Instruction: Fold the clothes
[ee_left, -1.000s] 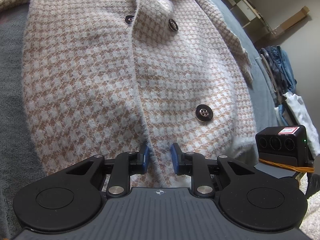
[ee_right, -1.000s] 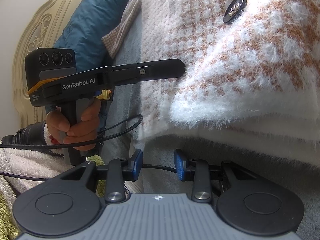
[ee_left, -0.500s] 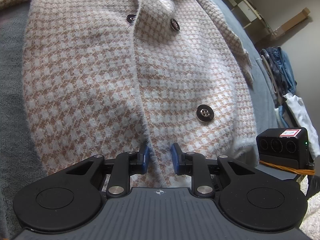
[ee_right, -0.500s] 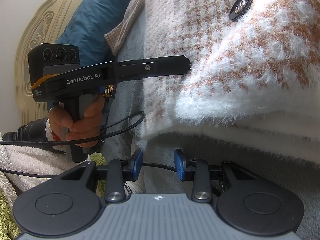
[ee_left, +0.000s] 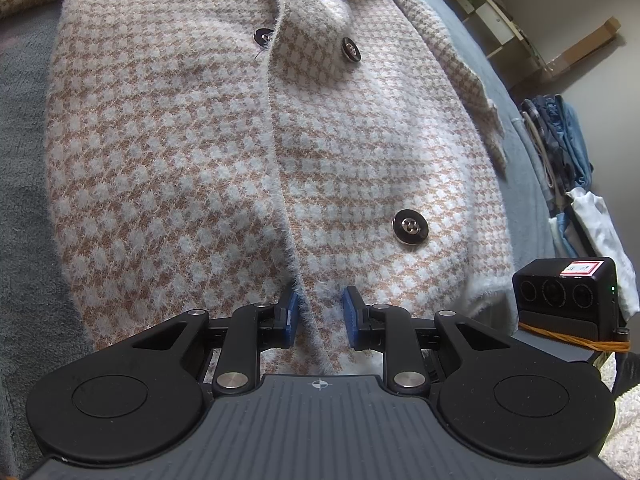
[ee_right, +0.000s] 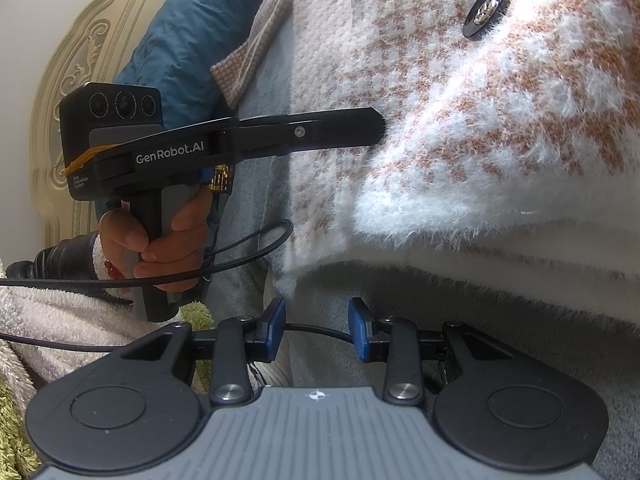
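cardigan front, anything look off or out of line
A loose dark thread trails from the upper left button on the houndstooth cardigan. Its front edges overlap slightly crookedly. Nothing looks torn or spilled.

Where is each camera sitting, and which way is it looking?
Left wrist: sits on the left tongs, looks down at the checked cardigan; the fuzzy front edge lies between its blue pads.
Right wrist: sits on the right tongs, looks low along the grey blanket; shows the person's left hand gripping the other handle.
Both see the cardigan and its big button.
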`<state>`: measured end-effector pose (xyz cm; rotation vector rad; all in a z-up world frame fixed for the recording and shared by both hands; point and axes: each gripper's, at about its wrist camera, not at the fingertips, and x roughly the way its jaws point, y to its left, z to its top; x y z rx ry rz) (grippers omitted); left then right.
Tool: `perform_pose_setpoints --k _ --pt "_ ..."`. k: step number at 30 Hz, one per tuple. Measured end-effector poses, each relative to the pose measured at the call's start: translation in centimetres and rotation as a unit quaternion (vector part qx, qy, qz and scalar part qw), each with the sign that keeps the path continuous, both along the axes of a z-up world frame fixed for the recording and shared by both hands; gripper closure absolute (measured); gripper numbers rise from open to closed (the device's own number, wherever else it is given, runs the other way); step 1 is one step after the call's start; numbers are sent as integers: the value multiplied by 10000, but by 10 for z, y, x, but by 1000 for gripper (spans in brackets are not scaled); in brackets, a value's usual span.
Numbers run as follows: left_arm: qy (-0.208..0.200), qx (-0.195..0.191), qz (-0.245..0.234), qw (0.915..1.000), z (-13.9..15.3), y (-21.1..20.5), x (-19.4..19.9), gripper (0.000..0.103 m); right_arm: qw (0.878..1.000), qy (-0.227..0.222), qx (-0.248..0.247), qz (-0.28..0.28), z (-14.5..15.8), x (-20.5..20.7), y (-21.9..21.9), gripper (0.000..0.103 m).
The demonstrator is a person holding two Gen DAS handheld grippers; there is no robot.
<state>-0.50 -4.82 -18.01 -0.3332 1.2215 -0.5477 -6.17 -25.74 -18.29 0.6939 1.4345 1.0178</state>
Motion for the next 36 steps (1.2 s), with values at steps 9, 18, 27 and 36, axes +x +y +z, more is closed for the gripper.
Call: perform_pose_setpoints --k 9,18,27,36 --pt "5 -6 8 10000 -1 1 0 80 9999 -59 39 105 2 -1 2 66" --pt "12 -9 24 10000 0 3 -1 79 9997 -131 126 186 5 -2 1 66" --pt "16 -20 49 10000 -1 3 -2 79 9994 -198 208 206 9 -3 2 65" --pt "25 -44 94 9999 -2 2 -2 79 9969 -391 675 122 21 -2 -3 64"
